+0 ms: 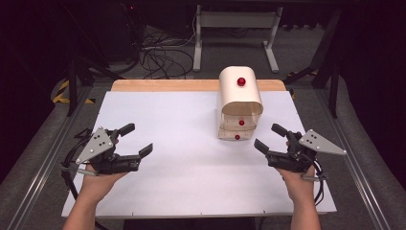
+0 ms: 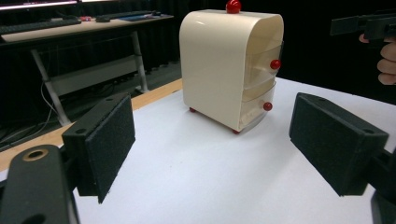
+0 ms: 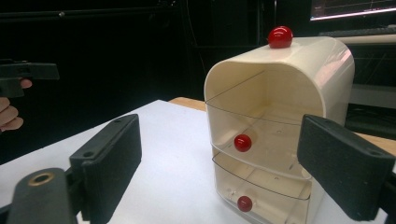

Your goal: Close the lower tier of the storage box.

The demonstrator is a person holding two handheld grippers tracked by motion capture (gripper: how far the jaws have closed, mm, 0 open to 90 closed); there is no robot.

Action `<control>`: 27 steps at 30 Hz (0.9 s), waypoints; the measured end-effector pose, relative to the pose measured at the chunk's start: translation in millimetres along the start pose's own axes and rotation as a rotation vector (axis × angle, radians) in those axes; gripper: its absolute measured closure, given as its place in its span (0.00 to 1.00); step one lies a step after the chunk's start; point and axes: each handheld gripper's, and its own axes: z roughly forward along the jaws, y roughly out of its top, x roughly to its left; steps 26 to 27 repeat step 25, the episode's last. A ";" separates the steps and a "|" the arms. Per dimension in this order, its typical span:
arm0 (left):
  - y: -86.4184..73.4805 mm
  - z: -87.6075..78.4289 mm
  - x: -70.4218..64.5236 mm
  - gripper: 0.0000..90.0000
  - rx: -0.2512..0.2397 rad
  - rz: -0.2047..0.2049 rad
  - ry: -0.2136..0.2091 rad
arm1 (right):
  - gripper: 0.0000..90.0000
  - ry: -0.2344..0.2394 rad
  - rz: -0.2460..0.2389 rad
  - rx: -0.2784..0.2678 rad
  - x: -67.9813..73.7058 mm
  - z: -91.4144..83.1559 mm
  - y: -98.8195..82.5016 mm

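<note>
Resting over the white table (image 1: pixel 191 182), left gripper (image 1: pixel 135 140) wide open and empty, right gripper (image 1: pixel 271 138) likewise, cream drawer cabinet (image 1: pixel 240 98) untouched.

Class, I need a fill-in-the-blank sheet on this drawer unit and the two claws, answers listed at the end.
1. The cream drawer unit stands on a ___ tabletop.
2. Each clear drawer has a ___ knob.
3. The left claw and right claw both have their jaws ___.
4. The drawers are clear and hold ___.

Missing words: white; red; open; nothing

Lab: floor cables (image 1: pixel 160 57), hazard tape (image 1: pixel 61 91), monitors (image 3: pixel 352 8)
</note>
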 end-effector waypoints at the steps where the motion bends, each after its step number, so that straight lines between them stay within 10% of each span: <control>1: -0.2 -0.4 0.2 0.17 -0.001 0.000 0.001 | 0.15 0.002 0.000 0.001 -0.4 -1.0 0.2; 27: -2.3 -4.4 5.1 0.15 -0.002 -0.008 0.011 | 0.07 0.011 -0.010 -0.022 -8.8 -15.1 3.5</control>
